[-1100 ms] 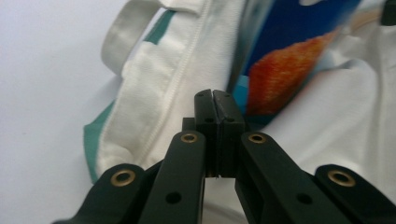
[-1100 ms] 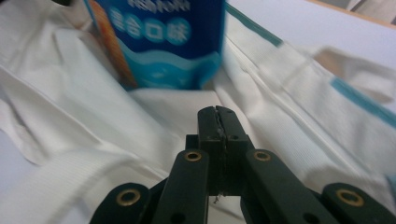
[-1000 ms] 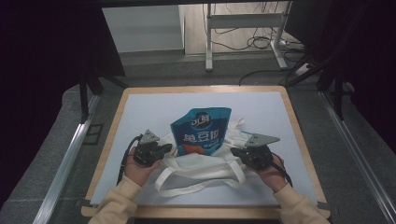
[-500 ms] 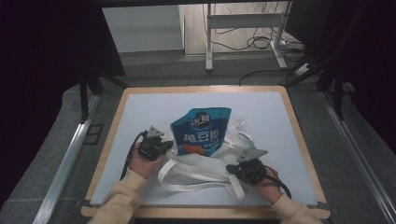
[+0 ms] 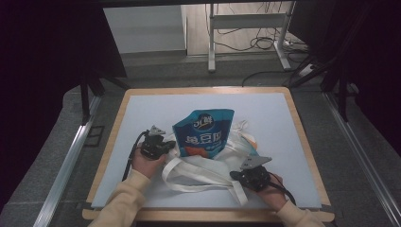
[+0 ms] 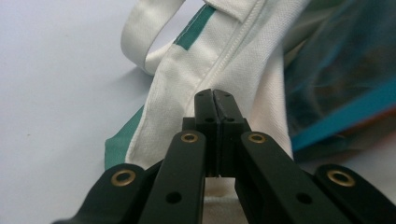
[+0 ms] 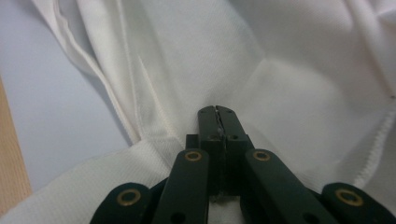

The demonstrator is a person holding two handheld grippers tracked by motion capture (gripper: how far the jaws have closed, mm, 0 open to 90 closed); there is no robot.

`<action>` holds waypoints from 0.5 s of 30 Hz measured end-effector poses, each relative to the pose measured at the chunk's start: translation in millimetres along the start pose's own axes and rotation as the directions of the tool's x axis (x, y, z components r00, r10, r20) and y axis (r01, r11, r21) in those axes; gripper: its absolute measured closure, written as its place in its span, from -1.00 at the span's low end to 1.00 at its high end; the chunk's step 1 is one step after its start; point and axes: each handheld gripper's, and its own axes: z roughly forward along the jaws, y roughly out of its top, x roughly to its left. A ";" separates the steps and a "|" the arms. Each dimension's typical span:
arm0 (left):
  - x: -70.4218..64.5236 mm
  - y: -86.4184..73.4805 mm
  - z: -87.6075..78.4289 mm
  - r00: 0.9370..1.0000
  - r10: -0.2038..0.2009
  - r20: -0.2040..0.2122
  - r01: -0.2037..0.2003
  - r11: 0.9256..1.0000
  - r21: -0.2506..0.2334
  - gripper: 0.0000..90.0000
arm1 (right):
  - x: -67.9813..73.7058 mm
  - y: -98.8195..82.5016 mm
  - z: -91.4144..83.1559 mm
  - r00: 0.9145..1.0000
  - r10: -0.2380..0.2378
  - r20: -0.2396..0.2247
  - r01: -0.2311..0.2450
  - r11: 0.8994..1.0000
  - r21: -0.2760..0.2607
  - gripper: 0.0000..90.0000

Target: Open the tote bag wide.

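Note:
A white cloth tote bag (image 5: pixel 198 172) lies crumpled on the pale blue mat, its straps looping toward me. A blue snack pouch (image 5: pixel 204 132) rests over the bag's far part. My left gripper (image 5: pixel 169 144) sits at the bag's left edge beside the pouch. In the left gripper view its jaws (image 6: pixel 214 93) are pressed together on the bag's stitched hem (image 6: pixel 233 51), with the pouch (image 6: pixel 336 84) to the right. My right gripper (image 5: pixel 235 175) is at the bag's near right. Its jaws (image 7: pixel 217 109) are shut, pinching a fold of white cloth (image 7: pixel 289 84).
The mat (image 5: pixel 156 109) covers a wooden-edged table (image 5: pixel 203 90), bare at the far side and along both flanks. The wooden rim (image 7: pixel 9 163) lies close to the right gripper. Dark frames and cables stand beyond the table.
The right gripper moved toward the near edge and lower, dragging the bag's cloth and straps with it. The left gripper shifted only slightly by the pouch.

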 end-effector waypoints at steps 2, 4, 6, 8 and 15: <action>-2.4 -1.9 -8.6 1.000 0.009 0.011 -0.009 1.000 -0.017 1.00 | -1.7 2.8 -2.9 1.000 0.003 0.006 -0.003 1.000 -0.015 0.98; -6.0 -3.3 -17.9 1.000 0.015 0.026 -0.014 0.999 -0.036 1.00 | -7.7 11.3 -11.3 1.000 0.013 0.023 -0.012 0.998 -0.054 0.98; -10.8 -4.5 -27.3 0.999 0.030 0.034 -0.028 0.998 -0.051 1.00 | -9.8 14.0 -13.6 0.999 0.016 0.030 -0.014 0.998 -0.066 0.98; -14.7 -6.0 -36.5 0.998 0.044 0.039 -0.041 0.997 -0.068 1.00 | -14.2 19.4 -17.8 0.999 0.023 0.040 -0.019 0.996 -0.085 0.98; -26.3 -7.6 -56.3 0.995 0.064 0.076 -0.055 0.992 -0.110 1.00 | -29.9 38.9 -23.2 0.997 0.042 0.063 -0.034 0.993 -0.115 0.98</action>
